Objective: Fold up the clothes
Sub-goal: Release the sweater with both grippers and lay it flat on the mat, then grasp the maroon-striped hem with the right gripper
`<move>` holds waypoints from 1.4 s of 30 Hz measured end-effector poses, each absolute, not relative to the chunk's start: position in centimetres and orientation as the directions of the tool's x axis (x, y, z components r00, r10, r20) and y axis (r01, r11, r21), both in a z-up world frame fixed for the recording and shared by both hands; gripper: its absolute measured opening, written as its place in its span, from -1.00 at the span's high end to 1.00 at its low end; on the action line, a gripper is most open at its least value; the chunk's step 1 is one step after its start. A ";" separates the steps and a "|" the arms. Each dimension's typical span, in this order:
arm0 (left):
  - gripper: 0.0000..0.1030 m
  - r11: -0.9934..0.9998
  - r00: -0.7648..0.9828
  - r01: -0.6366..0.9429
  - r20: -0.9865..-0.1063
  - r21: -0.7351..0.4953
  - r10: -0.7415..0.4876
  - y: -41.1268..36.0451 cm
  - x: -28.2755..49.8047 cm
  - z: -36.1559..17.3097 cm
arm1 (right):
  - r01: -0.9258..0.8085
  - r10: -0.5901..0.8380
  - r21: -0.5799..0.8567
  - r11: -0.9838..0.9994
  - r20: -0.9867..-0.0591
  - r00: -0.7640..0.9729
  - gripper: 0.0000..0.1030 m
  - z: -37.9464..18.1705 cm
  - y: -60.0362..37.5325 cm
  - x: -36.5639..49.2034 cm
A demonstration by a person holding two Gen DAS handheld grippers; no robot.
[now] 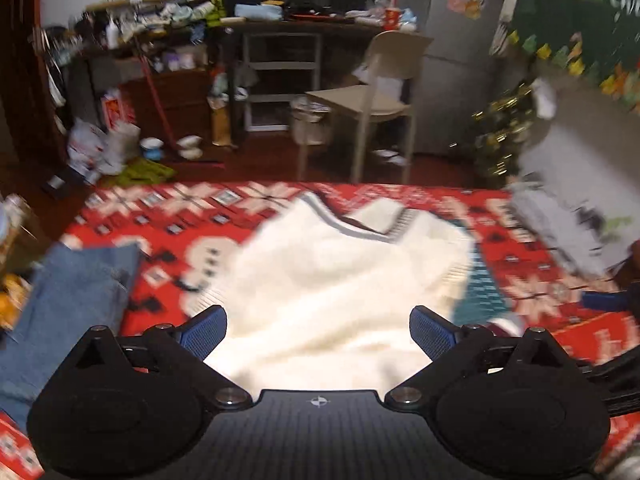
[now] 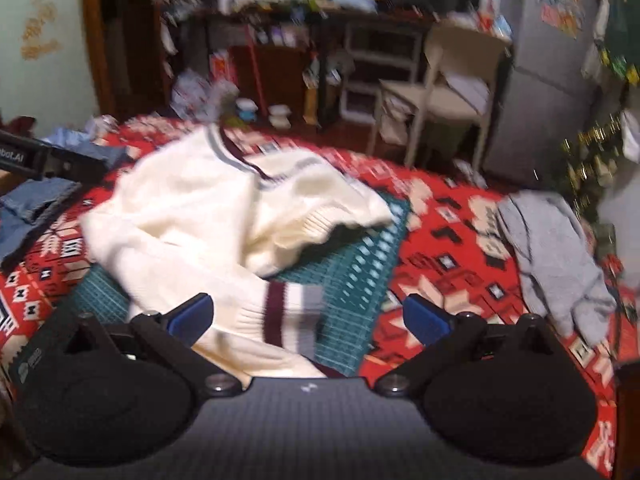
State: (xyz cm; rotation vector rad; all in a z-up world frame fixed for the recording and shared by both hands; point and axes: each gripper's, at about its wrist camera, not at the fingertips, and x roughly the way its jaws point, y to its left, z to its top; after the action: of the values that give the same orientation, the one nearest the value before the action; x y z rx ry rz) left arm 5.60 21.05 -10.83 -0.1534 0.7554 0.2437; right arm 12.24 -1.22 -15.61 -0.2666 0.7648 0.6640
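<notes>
A cream knit sweater (image 1: 336, 272) with grey and maroon trim lies partly folded on a red patterned cloth (image 1: 168, 216), over a teal mat (image 2: 352, 272). My left gripper (image 1: 318, 330) stands wide open above the sweater's near edge, nothing pressed between its blue pads (image 1: 204, 330). In the right wrist view the sweater (image 2: 208, 208) fills the left half, its striped cuff (image 2: 292, 316) lying between the open jaws of my right gripper (image 2: 308, 316). The blue fingertips (image 2: 424, 318) stand well apart from the cuff. Both views are blurred.
Blue jeans (image 1: 68, 300) lie at the left of the cloth. A grey garment (image 2: 556, 256) is heaped at the right. Beyond the far edge stand a beige chair (image 1: 380, 100), a cluttered desk (image 1: 304, 24) and shelves. The left gripper's body (image 2: 36, 156) shows at the right wrist view's left edge.
</notes>
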 end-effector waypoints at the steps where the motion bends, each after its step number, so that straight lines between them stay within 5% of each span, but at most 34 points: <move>1: -0.91 0.958 0.693 -0.283 -0.699 -0.039 0.177 21.4 5.9 -10.4 | -0.627 0.442 0.022 0.779 -0.729 0.523 -0.92 -15.1 -1.1 12.7; 9: -0.99 0.941 0.754 -0.339 -0.600 -0.005 0.268 21.8 3.0 -9.6 | -0.610 0.471 0.010 0.792 -0.645 0.601 -0.89 -10.7 -1.5 13.6; 11: -0.95 0.937 0.761 -0.349 -0.586 -0.012 0.276 21.2 2.4 -10.7 | -0.612 0.479 0.017 0.791 -0.641 0.600 -0.68 -11.8 -1.9 13.7; 13: -0.94 0.939 0.747 -0.343 -0.616 -0.034 0.250 21.2 1.9 -11.7 | -0.622 0.502 0.057 0.781 -0.651 0.569 -0.26 -13.4 -2.2 13.7; 16: -0.91 0.939 0.703 -0.339 -0.679 -0.059 0.211 21.2 1.2 -12.7 | -0.617 0.524 0.126 0.777 -0.674 0.522 0.03 -15.4 -2.6 13.6; 17: -0.76 0.934 0.681 -0.355 -0.698 -0.050 0.221 21.2 1.1 -12.6 | -0.604 0.529 0.158 0.781 -0.681 0.506 0.06 -15.8 -2.8 13.6; 37: -0.58 0.942 0.671 -0.318 -0.728 -0.107 0.144 19.4 -1.7 -12.0 | -0.476 0.576 0.369 0.798 -0.699 0.424 0.01 -21.3 -1.1 17.8; 42: -0.53 0.932 0.653 -0.341 -0.745 -0.127 0.138 20.5 -2.0 -11.7 | -0.483 0.575 0.371 0.793 -0.716 0.396 0.66 -21.8 -0.2 17.4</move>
State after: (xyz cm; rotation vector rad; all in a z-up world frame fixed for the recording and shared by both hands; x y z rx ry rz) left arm -1.97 20.47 -11.66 -0.2662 0.8174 0.2750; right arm 17.38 -0.16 -21.80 0.1095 0.9511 0.6720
